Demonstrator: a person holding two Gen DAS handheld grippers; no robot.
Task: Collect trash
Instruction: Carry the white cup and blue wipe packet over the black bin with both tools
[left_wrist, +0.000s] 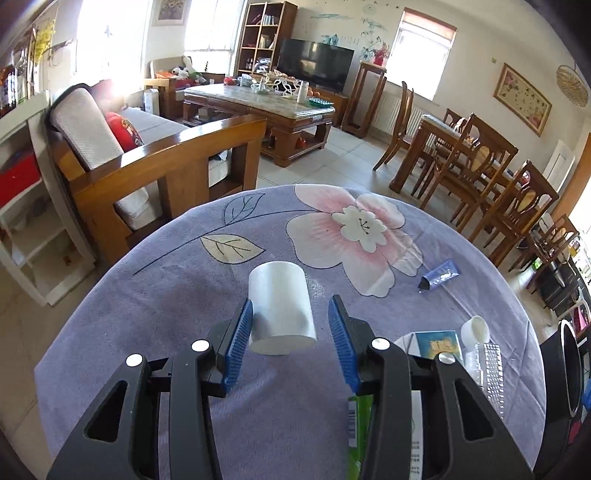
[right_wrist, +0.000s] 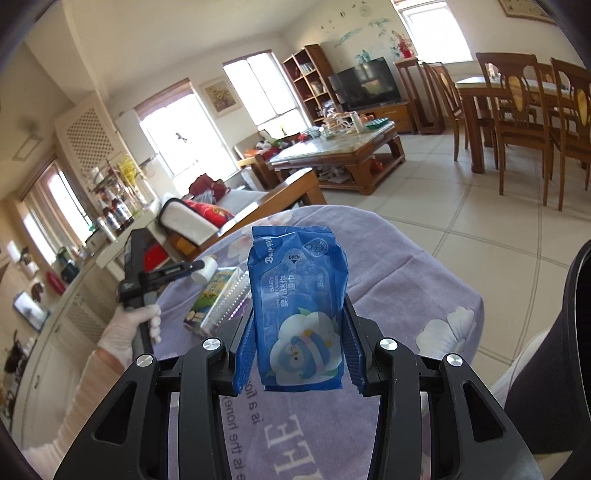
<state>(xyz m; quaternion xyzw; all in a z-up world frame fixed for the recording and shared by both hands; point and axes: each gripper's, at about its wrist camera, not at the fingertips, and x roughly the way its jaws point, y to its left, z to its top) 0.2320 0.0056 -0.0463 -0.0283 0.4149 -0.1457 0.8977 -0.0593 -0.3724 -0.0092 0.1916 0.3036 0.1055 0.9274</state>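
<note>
On my right gripper (right_wrist: 297, 354) I have a blue pack of baby wipes (right_wrist: 300, 314) pinched between the two blue pads, jaws partly closed on its lower sides. The pack stands upright, lifted clear above the bench (right_wrist: 406, 266). It is glossy and crumpled at the top, with a small "OPEN" mark near the upper edge, white lettering down the middle and a cartoon blue bird on a white cloud at the bottom.

My left gripper (left_wrist: 291, 332) hangs over the lilac flowered cloth with a white paper cup (left_wrist: 280, 306) between its jaws. The cup is tipped, its flat base towards me. The left pad (left_wrist: 240, 339) sits against the cup's side; the right pad stands visibly apart from it, so I cannot tell whether the cup is truly gripped.

Still lying on the bench: a small blue tube (left_wrist: 439, 275) near the pink blossom print, a white cap (left_wrist: 476, 328), a clear plastic piece with a dotted pattern (left_wrist: 487, 369) and a printed carton (left_wrist: 439, 343) just beside each other. A dark bin (left_wrist: 569, 369) stands at the bench's right edge. In the right view, a white-gloved hand (right_wrist: 129, 332) holds the left gripper's handle.
</note>
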